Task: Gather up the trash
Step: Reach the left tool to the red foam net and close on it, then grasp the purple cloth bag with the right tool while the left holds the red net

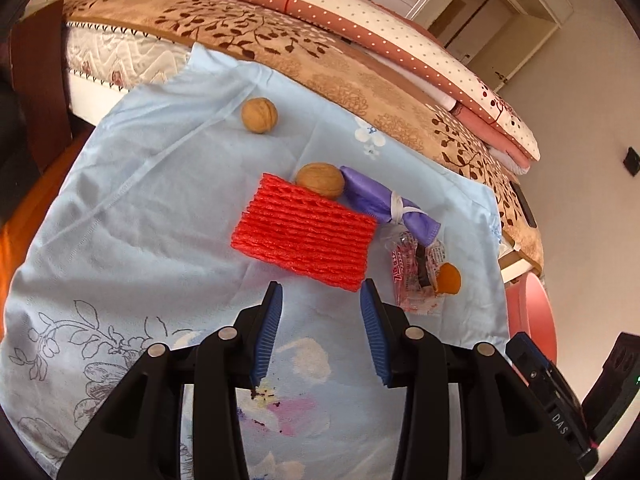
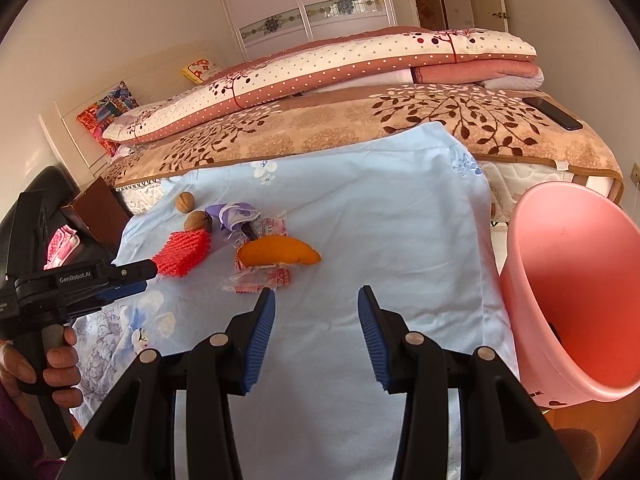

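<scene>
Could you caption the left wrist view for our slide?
Open left tool faces red foam net, walnuts, purple bag on blue cloth.

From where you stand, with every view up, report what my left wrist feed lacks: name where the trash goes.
Observer: A pink bin stands past the blue cloth's right edge; the right wrist view looks into its open mouth.
Operator: Say what that orange scrap beside the wrappers is.
Observer: In the right wrist view it shows whole: a curved piece of orange peel lying on the red-printed wrappers.
Operator: Tell me where my left tongs sit.
Observer: The left tongs are seen from the side, tips level with the near edge of the red foam net; whether they touch it is unclear.
Operator: Report the right tongs.
Observer: The right tongs are open over bare cloth, holding nothing.
</scene>
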{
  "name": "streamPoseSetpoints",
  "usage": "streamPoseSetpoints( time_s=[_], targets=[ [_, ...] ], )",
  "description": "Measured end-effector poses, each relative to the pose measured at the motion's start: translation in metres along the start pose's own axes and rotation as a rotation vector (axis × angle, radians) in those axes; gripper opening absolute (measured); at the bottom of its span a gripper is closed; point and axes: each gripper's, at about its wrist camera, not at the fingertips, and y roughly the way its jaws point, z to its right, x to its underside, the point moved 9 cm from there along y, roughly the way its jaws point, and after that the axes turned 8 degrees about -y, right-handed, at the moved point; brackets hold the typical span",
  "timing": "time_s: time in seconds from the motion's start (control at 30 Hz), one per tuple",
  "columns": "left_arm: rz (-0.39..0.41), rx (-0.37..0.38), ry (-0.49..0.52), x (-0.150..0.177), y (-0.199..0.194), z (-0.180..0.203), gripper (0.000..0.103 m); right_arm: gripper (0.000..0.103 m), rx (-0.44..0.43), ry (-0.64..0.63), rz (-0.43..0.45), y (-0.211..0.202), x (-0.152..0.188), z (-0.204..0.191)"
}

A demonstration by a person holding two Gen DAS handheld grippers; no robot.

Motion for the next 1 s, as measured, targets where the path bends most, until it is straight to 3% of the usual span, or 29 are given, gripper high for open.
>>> streamPoseSetpoints(
  time_s=[0.3,0.4,0.57,0.63,0.73,1.0],
  targets=[
    [-0.094,0.024,-0.241,-0.012,0.030,-0.012,0.041,0.043,-0.007,-0.024,-0.004,0.005,-0.003,-0.006],
    [-0.086,0.027,-0.298,-0.018,0.033,-0.014,0.041,0.043,-0.018,-0.038,-0.002,0.008,-0.007,-0.011],
    [-0.034,0.014,-0.309,-0.026,0.033,-0.014,0.040,0.045,-0.043,-0.054,-0.001,0.015,-0.014,-0.021],
    [-0.023,0.002,-0.301,-0.027,0.033,-0.015,0.022,0.047,-0.051,-0.058,0.003,0.018,-0.019,-0.025],
    [-0.016,0.000,-0.289,-0.027,0.033,-0.018,0.012,0.047,-0.058,-0.068,0.009,0.024,-0.026,-0.029],
    [0.063,-0.023,-0.173,-0.027,0.014,-0.018,0.008,0.047,-0.099,-0.088,0.005,0.047,-0.050,-0.049]
  ],
)
